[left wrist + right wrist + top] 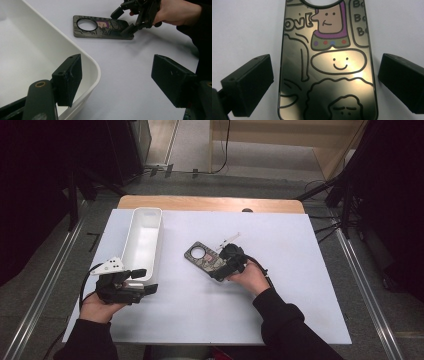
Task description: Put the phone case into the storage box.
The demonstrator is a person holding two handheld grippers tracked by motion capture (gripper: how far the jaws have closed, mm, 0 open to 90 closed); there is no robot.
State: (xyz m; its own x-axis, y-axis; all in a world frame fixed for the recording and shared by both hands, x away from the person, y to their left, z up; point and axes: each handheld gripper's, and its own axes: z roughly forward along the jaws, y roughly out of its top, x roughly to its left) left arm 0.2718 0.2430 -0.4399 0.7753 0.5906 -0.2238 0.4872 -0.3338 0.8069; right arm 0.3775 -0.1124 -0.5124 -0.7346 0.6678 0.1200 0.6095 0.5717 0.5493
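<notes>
A: Looking for what is cut off first: in the right gripper view the phone case (328, 65) runs out of the picture at top and bottom, so its round camera hole is seen as a sliver. Its drawings are partly washed out by glare near the middle.

B: And from above?

A: In the high view the case (206, 258) is small and dark, and its near end is hidden under the right tongs (223, 269) and the hand (250, 279) holding them. The cartoon figures cannot be made out there.

B: How do the right tongs stand?

A: Spread wide. In their own view the right tongs (325, 82) have one black jaw on each side of the case, both clear of its edges, with white counter (244, 30) showing in the gaps. Nothing is pinched. The left gripper view seems to show one jaw tip down at the case's end, though contact is hard to judge.

B: And the left tongs?

A: The left tongs (117, 82) are also spread and hold nothing. One jaw sits over the rim of the white bin (93, 67), the other over bare counter; whether it touches the rim I cannot tell.

B: Where does the case lie?

A: Flat on the counter, near the middle, just right of the bin (142, 240).
</notes>
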